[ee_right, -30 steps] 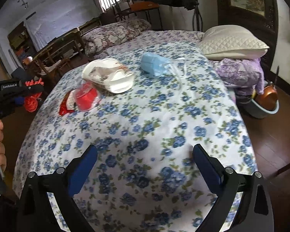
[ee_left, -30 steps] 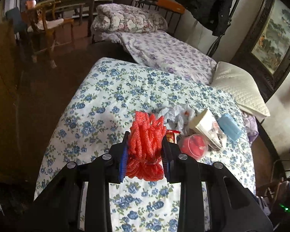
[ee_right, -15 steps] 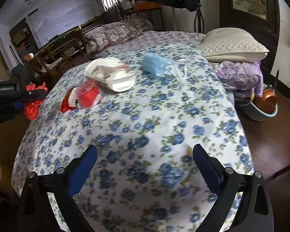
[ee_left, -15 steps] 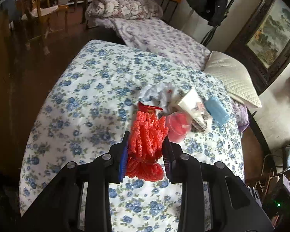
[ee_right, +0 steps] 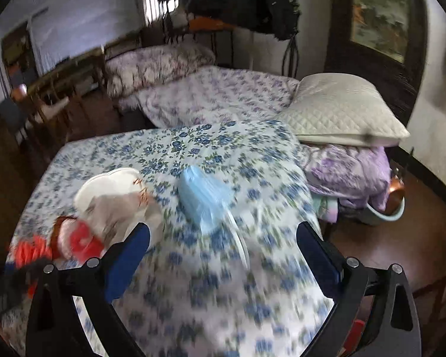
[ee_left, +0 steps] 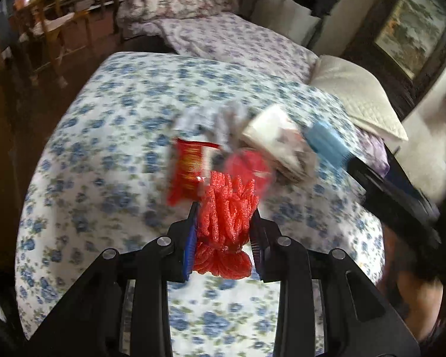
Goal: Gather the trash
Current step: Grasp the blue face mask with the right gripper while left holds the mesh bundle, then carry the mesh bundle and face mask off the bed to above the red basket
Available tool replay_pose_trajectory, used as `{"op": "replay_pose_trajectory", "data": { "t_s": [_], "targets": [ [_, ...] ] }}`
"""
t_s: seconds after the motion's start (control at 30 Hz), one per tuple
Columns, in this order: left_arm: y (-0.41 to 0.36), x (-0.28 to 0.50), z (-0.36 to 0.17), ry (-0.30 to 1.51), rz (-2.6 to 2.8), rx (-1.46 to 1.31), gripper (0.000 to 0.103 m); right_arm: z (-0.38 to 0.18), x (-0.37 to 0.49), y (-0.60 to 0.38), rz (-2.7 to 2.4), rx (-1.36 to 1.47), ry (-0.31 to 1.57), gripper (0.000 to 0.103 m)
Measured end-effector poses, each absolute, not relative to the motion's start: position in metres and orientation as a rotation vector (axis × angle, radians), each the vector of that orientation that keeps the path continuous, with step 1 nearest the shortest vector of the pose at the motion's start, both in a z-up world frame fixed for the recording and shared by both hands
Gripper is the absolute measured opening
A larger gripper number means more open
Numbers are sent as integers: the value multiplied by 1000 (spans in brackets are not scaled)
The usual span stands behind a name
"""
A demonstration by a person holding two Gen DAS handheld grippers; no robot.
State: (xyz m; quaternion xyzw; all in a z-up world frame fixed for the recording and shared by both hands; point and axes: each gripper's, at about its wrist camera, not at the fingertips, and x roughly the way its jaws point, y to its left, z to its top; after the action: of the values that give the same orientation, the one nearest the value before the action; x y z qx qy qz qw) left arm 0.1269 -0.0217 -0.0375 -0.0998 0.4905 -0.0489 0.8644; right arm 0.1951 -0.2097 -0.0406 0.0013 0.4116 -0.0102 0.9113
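Note:
My left gripper [ee_left: 224, 208] is shut on a bundle of red foam netting [ee_left: 227, 217], held above the flowered bedspread [ee_left: 110, 136]. Just beyond it lies a heap of trash: a red snack wrapper [ee_left: 187, 169], a red plastic cup [ee_left: 246, 169], crumpled white tissue [ee_left: 214, 122], a white paper bowl [ee_left: 276, 131] and a blue face mask [ee_left: 327, 142]. My right gripper [ee_right: 223, 232] stands open above the bed, with the blue face mask [ee_right: 205, 199] just ahead between its fingers, not touched. The white paper bowl [ee_right: 116, 190] and red plastic cup [ee_right: 83, 238] lie to its left.
A quilted white pillow [ee_right: 342, 113] and folded purple bedding [ee_right: 351, 172] sit at the bed's right end. A basin with a copper pot [ee_right: 392, 202] stands on the wooden floor beyond. A second bed [ee_left: 229, 38] and wooden chairs [ee_left: 44, 29] are farther back.
The left gripper carried the netting closer to the trash heap. The right gripper swung forward along the bed, so the face mask now lies just ahead of its open fingers.

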Motion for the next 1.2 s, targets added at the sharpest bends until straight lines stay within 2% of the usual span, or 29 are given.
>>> {"op": "replay_pose_trajectory", "data": {
  "t_s": [0.17, 0.23, 0.27, 0.3, 0.33, 0.37, 0.47, 0.77, 0.93, 1.07, 1.1, 1.2],
  "targets": [
    [-31, 128, -38, 1019, -111, -183, 33, -61, 237, -204, -50, -60, 939, 97],
    [-33, 130, -39, 1028, -115, -195, 33, -69, 247, -203, -50, -57, 960, 93],
    [-34, 131, -38, 1028, -116, -197, 33, -71, 247, -202, -41, -51, 961, 87],
    [-36, 130, -37, 1019, -112, -188, 33, -70, 246, -204, -11, -17, 957, 74],
    [-39, 129, -35, 1007, -111, -168, 33, -70, 244, -205, 10, 11, 958, 46],
    [-42, 129, -34, 997, -109, -147, 33, -69, 242, -206, 13, 28, 965, 32],
    [-47, 127, -34, 978, -98, -110, 33, -59, 222, -211, 38, 55, 929, 19],
    [-51, 122, -36, 969, -94, -69, 33, -37, 106, -246, 124, 242, 859, 20],
    [-58, 114, -37, 963, -87, -22, 33, -57, 46, -271, 54, 359, 830, 20],
    [-63, 108, -39, 976, -106, -17, 33, -70, 39, -280, 91, 384, 870, 20],
    [-64, 108, -40, 979, -110, -16, 33, -73, 39, -281, 98, 388, 871, 22],
    [-72, 107, -42, 980, -119, 9, 33, -78, 41, -277, 96, 374, 890, 38]
  ]
}}
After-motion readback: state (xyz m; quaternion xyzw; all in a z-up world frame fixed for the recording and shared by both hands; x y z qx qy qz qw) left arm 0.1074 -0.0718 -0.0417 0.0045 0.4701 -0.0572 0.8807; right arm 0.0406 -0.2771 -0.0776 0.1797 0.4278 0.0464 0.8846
